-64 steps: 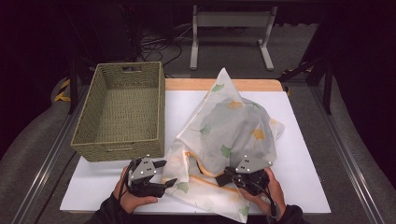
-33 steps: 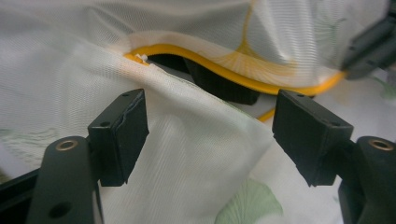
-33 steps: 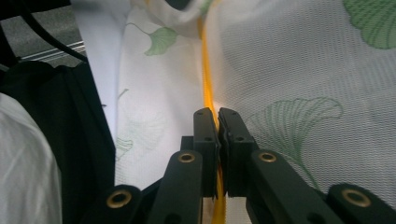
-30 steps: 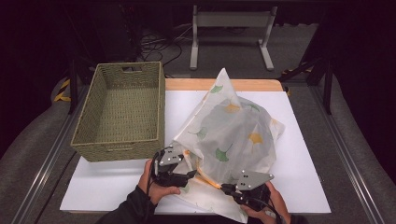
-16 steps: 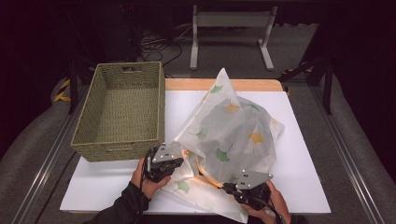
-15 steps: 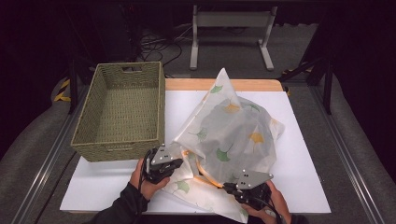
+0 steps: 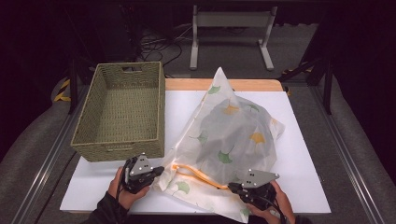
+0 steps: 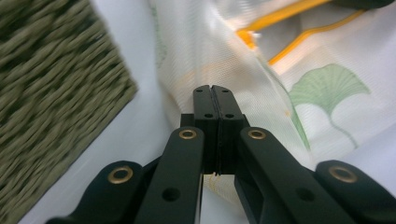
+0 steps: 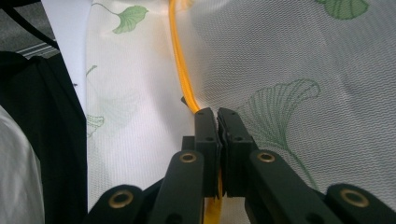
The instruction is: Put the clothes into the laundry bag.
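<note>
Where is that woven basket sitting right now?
In the high view, the woven basket sits on the left side of the white table, beside the leaf-printed mesh bag, with the left gripper just in front of its near wall.

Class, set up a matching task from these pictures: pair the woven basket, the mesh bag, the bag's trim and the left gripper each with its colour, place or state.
Column one:
1. woven basket
2. mesh bag
3. bag's trim
4. left gripper

Column two:
A. orange
B. shut on the bag's near left edge
C. olive green, at the table's left
D. see-through white with leaf prints

Pairs: 1-C, 2-D, 3-A, 4-B
</note>
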`<action>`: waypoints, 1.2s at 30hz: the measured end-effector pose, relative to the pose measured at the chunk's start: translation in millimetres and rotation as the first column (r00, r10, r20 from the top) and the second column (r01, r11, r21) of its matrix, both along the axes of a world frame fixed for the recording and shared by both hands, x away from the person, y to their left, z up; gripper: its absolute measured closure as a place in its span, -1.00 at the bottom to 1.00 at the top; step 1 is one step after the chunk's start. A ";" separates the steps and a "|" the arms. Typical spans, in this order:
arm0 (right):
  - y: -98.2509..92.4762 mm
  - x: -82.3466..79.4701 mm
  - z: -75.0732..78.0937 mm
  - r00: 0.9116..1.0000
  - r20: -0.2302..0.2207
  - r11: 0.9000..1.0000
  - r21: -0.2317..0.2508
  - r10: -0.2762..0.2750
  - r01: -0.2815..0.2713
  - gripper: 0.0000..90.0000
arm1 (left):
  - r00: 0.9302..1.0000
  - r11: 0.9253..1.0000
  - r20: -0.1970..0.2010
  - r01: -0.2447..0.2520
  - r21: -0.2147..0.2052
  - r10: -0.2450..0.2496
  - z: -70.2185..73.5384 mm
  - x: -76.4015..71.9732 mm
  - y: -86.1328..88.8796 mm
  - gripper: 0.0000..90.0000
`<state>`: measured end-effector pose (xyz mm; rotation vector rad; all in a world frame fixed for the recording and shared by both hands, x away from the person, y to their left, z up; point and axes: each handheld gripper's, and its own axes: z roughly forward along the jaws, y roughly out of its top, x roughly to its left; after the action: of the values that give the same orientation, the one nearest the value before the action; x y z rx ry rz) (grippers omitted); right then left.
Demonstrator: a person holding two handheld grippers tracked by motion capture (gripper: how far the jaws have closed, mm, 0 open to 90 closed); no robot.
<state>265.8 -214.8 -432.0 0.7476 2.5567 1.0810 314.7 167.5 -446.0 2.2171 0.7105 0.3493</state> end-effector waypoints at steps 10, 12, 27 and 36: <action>4.1 -0.4 0.1 1.000 0.008 1.000 0.005 0.015 -0.015 0.93 | 0.999 0.994 0.038 -0.022 -0.112 0.026 13.0 -2.8 9.9 0.65; 4.7 0.1 1.0 1.000 0.013 1.000 0.006 0.018 -0.018 0.92 | 0.999 0.988 0.034 -0.008 -0.154 0.014 16.8 -6.3 7.0 0.48; 9.0 5.7 2.2 0.999 0.009 0.999 0.027 0.033 -0.033 0.79 | 1.000 0.998 -0.015 0.019 -0.054 -0.020 -2.7 2.3 -18.1 -0.15; 18.1 1.5 4.3 0.998 0.029 0.997 0.049 0.057 -0.059 0.50 | 0.999 0.999 -0.016 0.036 -0.030 -0.036 -7.9 12.9 -10.8 0.61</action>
<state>267.3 -196.7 -427.6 0.6693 2.5517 1.1684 327.6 156.7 -453.9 2.2042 0.6795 0.3009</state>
